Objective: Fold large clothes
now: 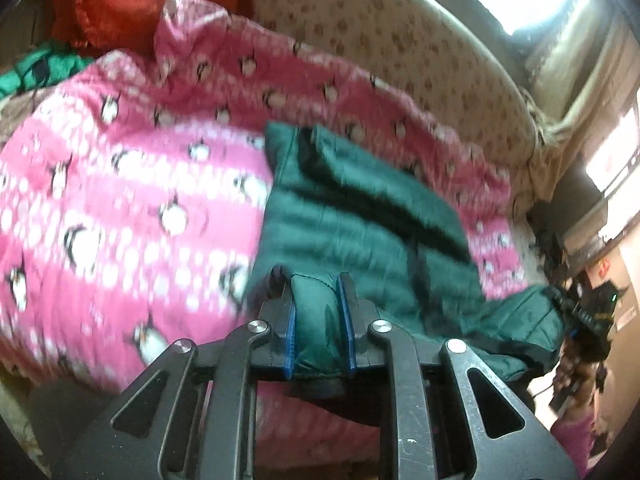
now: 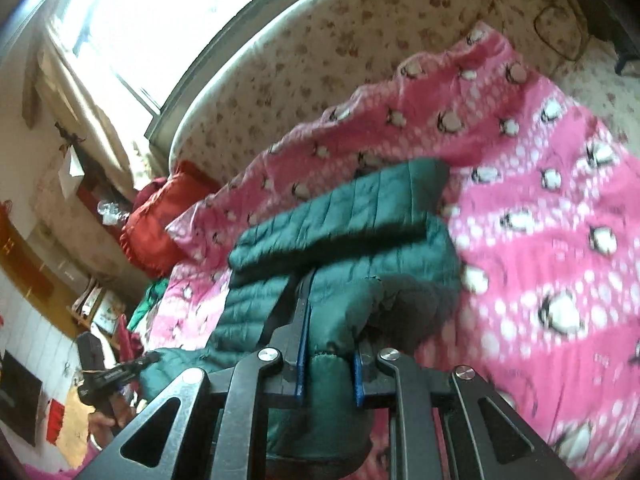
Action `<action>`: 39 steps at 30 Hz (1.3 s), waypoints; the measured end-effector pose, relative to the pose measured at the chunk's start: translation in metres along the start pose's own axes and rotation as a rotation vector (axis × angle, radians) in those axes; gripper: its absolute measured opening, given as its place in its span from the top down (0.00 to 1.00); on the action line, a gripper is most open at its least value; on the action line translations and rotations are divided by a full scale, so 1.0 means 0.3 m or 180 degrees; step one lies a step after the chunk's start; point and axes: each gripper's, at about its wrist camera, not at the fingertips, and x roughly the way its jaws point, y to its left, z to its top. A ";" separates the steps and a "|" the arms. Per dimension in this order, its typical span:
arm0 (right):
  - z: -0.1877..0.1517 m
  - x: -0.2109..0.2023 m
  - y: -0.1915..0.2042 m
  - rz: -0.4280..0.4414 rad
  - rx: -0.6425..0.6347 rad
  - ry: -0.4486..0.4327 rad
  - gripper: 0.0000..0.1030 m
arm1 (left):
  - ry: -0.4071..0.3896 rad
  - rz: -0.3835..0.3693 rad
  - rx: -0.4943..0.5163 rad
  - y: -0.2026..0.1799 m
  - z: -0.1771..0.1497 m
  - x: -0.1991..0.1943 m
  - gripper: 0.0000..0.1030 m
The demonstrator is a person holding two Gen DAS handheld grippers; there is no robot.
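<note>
A dark green quilted puffer jacket [image 1: 352,208] lies partly folded on a pink penguin-print blanket [image 1: 120,200]. My left gripper [image 1: 318,284] is shut on a bunched edge of the jacket at its near end. In the right wrist view the same jacket [image 2: 344,216] shows with a sleeve laid across its top. My right gripper [image 2: 330,344] is shut on another bunched edge of the jacket, held up off the blanket [image 2: 540,220]. The right gripper shows at the far right of the left wrist view [image 1: 576,312], and the left gripper shows at the lower left of the right wrist view [image 2: 120,372].
The blanket covers a bed with a floral sheet [image 1: 380,40]. A red cushion [image 1: 132,0] and a bright green garment [image 1: 36,68] lie near the bed's head. A bright window with curtains [image 2: 152,28] is behind the bed. Shelves and furniture [image 2: 36,272] stand beside it.
</note>
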 end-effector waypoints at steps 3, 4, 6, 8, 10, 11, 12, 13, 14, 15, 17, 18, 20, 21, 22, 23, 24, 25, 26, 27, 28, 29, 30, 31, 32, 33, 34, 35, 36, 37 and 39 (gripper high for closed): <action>0.085 0.052 0.011 -0.0129 -0.0100 -0.0080 0.85 | -0.0166 0.0086 0.0057 -0.022 0.100 0.018 0.83; 0.114 0.064 0.004 -0.0163 -0.0125 -0.0102 0.85 | -0.0214 0.0124 0.0088 -0.036 0.138 0.035 0.83; 0.170 0.115 0.002 -0.0277 -0.0155 -0.0152 0.85 | -0.0292 0.0247 0.0198 -0.067 0.202 0.078 0.83; 0.218 0.170 -0.011 -0.0345 -0.0134 -0.0166 0.85 | -0.0351 0.0353 0.0233 -0.092 0.268 0.133 0.83; 0.268 0.229 -0.033 -0.0411 -0.0103 -0.0168 0.85 | -0.0367 0.0449 0.0242 -0.109 0.341 0.202 0.83; 0.296 0.266 -0.047 -0.0442 -0.0087 -0.0157 0.85 | -0.0367 0.0474 0.0232 -0.111 0.366 0.226 0.83; 0.319 0.295 -0.056 -0.0471 -0.0075 -0.0148 0.85 | -0.0355 0.0526 0.0218 -0.114 0.406 0.272 0.83; 0.342 0.328 -0.068 -0.0504 -0.0060 -0.0134 0.85 | -0.0340 0.0573 0.0208 -0.116 0.436 0.311 0.83; 0.368 0.366 -0.084 -0.0542 -0.0041 -0.0115 0.85 | -0.0333 0.0615 0.0206 -0.116 0.457 0.340 0.83; 0.393 0.404 -0.101 -0.0585 -0.0022 -0.0096 0.85 | -0.0322 0.0707 0.0194 -0.112 0.491 0.392 0.83; 0.426 0.467 -0.136 -0.0649 0.0029 -0.0047 0.85 | -0.0289 0.0823 0.0162 -0.100 0.523 0.465 0.83; 0.444 0.509 -0.161 -0.0707 0.0067 -0.0017 0.85 | -0.0267 0.0892 0.0149 -0.089 0.540 0.509 0.83; 0.466 0.575 -0.191 -0.0843 0.0054 0.0025 0.85 | -0.0197 0.1003 0.0086 -0.054 0.568 0.604 0.83; 0.472 0.608 -0.204 -0.0885 0.0034 0.0053 0.85 | -0.0173 0.1024 0.0048 -0.035 0.575 0.643 0.83; 0.477 0.645 -0.220 -0.0906 0.0027 0.0089 0.85 | -0.0160 0.1053 0.0017 -0.019 0.579 0.672 0.83; 0.479 0.681 -0.237 -0.0925 0.0028 0.0118 0.85 | -0.0178 0.1126 -0.0009 0.000 0.584 0.703 0.83; 0.479 0.716 -0.255 -0.0948 0.0041 0.0137 0.85 | -0.0192 0.1174 -0.0014 0.010 0.590 0.725 0.83; 0.478 0.739 -0.269 -0.0951 0.0061 0.0148 0.85 | -0.0164 0.1228 -0.0034 0.035 0.596 0.759 0.83; 0.473 0.771 -0.292 -0.0943 0.0106 0.0182 0.84 | -0.0113 0.1231 -0.0065 0.055 0.600 0.782 0.83; 0.468 0.797 -0.310 -0.0912 0.0151 0.0226 0.81 | -0.0061 0.1201 -0.0102 0.072 0.603 0.799 0.82; 0.461 0.818 -0.330 -0.0884 0.0208 0.0270 0.80 | 0.0012 0.1123 -0.0167 0.097 0.606 0.813 0.82; 0.459 0.823 -0.345 -0.0837 0.0253 0.0268 0.79 | 0.0046 0.1039 -0.0229 0.114 0.606 0.813 0.82; 0.462 0.818 -0.354 -0.0769 0.0293 0.0249 0.78 | 0.0060 0.0948 -0.0308 0.134 0.610 0.801 0.80; 0.466 0.806 -0.359 -0.0706 0.0323 0.0236 0.75 | 0.0060 0.0908 -0.0352 0.139 0.613 0.783 0.77; 0.475 0.785 -0.363 -0.0621 0.0364 0.0207 0.72 | 0.0036 0.0871 -0.0410 0.150 0.620 0.756 0.65; 0.484 0.756 -0.367 -0.0537 0.0424 0.0156 0.71 | -0.0029 0.0828 -0.0475 0.155 0.626 0.722 0.48; 0.490 0.725 -0.365 -0.0477 0.0486 0.0106 0.68 | -0.0105 0.0790 -0.0528 0.154 0.630 0.690 0.40; 0.493 0.700 -0.362 -0.0431 0.0538 0.0066 0.63 | -0.0198 0.0749 -0.0571 0.150 0.630 0.655 0.29; 0.495 0.675 -0.350 -0.0381 0.0559 0.0038 0.59 | -0.0303 0.0696 -0.0592 0.142 0.626 0.612 0.27; 0.496 0.660 -0.333 -0.0350 0.0534 0.0024 0.46 | -0.0334 0.0657 -0.0579 0.129 0.622 0.585 0.27; 0.497 0.606 -0.275 -0.0493 0.0317 -0.0088 0.32 | -0.0287 0.0566 -0.0529 0.097 0.611 0.558 0.27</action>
